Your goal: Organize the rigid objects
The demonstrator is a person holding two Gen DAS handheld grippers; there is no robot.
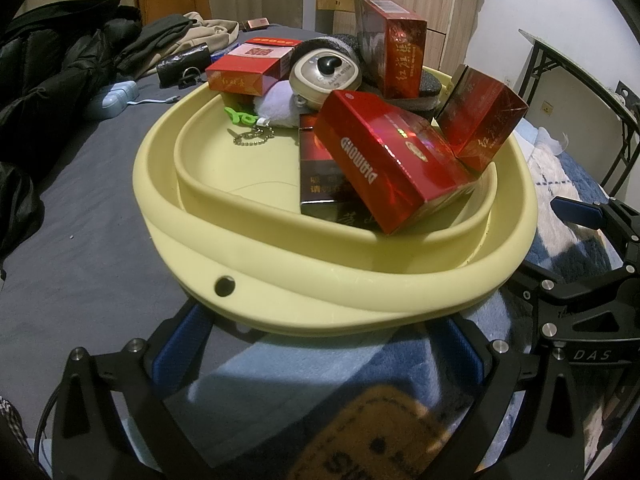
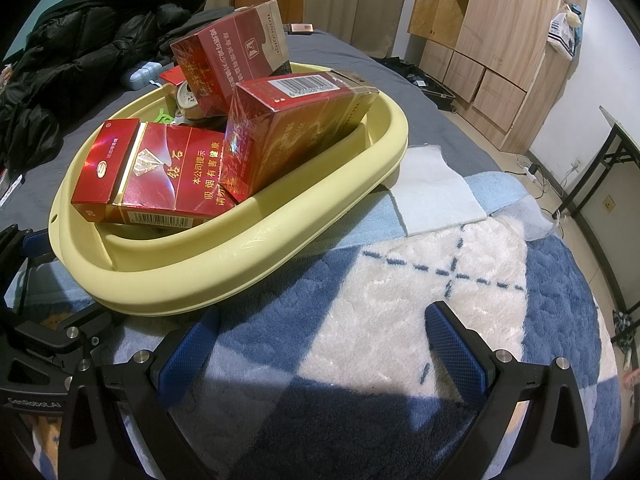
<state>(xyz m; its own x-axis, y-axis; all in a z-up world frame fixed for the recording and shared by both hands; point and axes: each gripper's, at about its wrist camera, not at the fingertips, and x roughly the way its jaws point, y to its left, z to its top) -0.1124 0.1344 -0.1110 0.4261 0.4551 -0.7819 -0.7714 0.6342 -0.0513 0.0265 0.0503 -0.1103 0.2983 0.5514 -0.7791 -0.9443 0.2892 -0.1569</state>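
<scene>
A pale yellow basin (image 1: pixel 320 280) sits on the bed and holds several red cigarette cartons, among them a "DIAMOND" carton (image 1: pixel 384 160), plus a round beige device (image 1: pixel 324 72), a white plush and a green keychain (image 1: pixel 240 116). It also shows in the right wrist view (image 2: pixel 224 264), with the cartons (image 2: pixel 160 176) piled inside. My left gripper (image 1: pixel 324 344) is open, its blue fingers under the basin's near rim. My right gripper (image 2: pixel 320 344) is open and empty over the blue-and-white blanket, right of the basin.
Black jackets (image 1: pixel 52 80) and clothes lie at the bed's far left, with a light blue case (image 1: pixel 116 96) and a black pouch (image 1: pixel 184 64). A folding table (image 1: pixel 592 92) stands right. Wooden cabinets (image 2: pixel 488 40) line the far wall. A white cloth (image 2: pixel 436 196) lies beside the basin.
</scene>
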